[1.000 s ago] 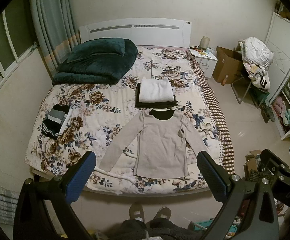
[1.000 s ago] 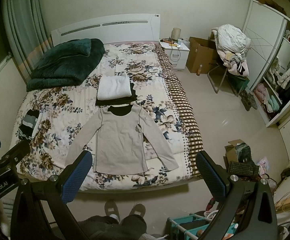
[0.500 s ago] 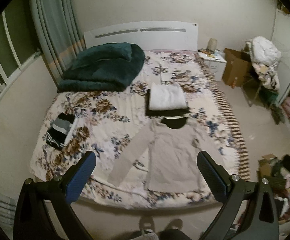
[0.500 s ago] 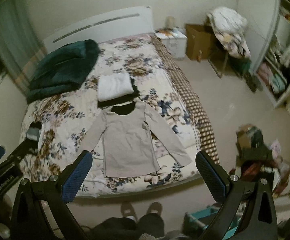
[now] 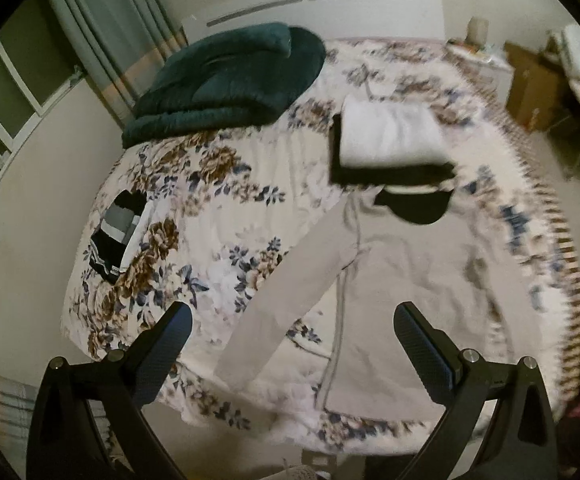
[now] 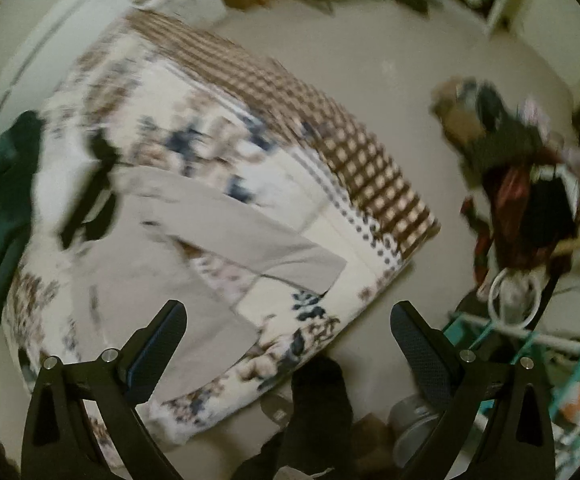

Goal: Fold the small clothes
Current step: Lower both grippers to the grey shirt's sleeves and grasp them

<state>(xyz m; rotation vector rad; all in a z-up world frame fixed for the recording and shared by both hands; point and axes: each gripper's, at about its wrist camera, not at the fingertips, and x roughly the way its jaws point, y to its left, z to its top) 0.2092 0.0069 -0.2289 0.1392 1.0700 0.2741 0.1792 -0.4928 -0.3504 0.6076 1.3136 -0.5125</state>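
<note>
A beige long-sleeved top (image 5: 406, 280) lies flat on the floral bed, its sleeves spread and its black neck towards the headboard. My left gripper (image 5: 292, 330) is open and empty above the left sleeve (image 5: 285, 300) near the bed's front edge. My right gripper (image 6: 287, 328) is open and empty above the right sleeve (image 6: 273, 248) at the bed's front right corner; this view is blurred. A folded white garment (image 5: 390, 136) lies on a folded black one (image 5: 390, 172) behind the top.
A dark green blanket (image 5: 225, 84) is piled at the bed's far left. A striped black garment (image 5: 115, 236) lies at the left edge. Clutter and a teal rack (image 6: 530, 336) stand on the floor right of the bed. My feet (image 6: 318, 400) are at the bed's edge.
Both grippers have moved down and closer to the bed. The left one has shifted towards the left sleeve. The right one has swung right and tilted towards the right sleeve and bed corner.
</note>
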